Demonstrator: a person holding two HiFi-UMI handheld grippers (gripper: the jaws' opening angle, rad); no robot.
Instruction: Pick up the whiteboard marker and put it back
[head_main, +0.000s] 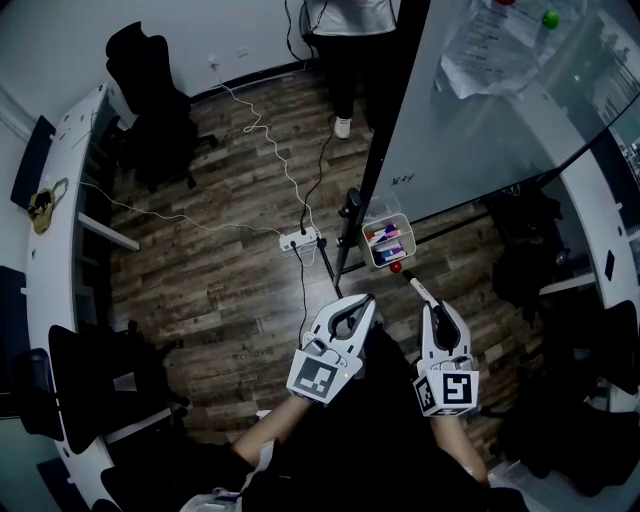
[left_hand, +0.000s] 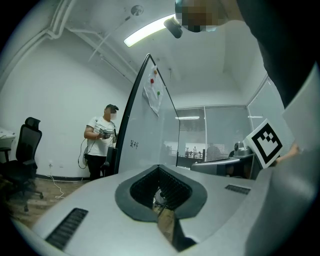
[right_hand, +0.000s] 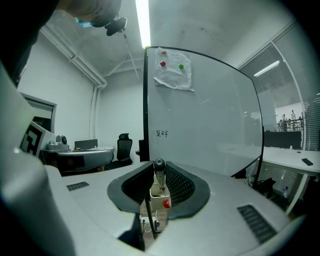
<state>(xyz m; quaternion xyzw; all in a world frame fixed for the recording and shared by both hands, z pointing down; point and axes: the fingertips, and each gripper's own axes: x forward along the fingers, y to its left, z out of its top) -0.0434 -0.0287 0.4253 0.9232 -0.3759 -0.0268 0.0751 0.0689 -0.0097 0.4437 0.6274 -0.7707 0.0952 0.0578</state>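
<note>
Right now: right gripper (right_hand: 159, 169) clamped on a slim white-barrelled whiteboard marker (right_hand: 159, 176). The barrel is pinched between the dark ribbed pads, far end pointing ahead. Left gripper (left_hand: 160, 175) has its jaws together with nothing in them, and is held beside the right one, idle.

Landmark: small clear plastic tray (head_main: 367, 243) hung on the stand of the big glass whiteboard (head_main: 480, 120), coloured markers already inside. From the head view, the held marker (head_main: 419, 290) is near the tray but short of it, free end close to a small red ball (head_main: 397, 267) at the tray's near edge.

Risks, as we judge them:
- Much of the barrel sticks out past the jaws, so a knock on the tray's rim could swivel it in the pads.
- The tray is crowded, and the marker may ride up on the others and tip out.
- Letting go short of the tray drops it onto the dark wood-plank floor (head_main: 220, 270).
- The tip could nudge the red ball.
</note>
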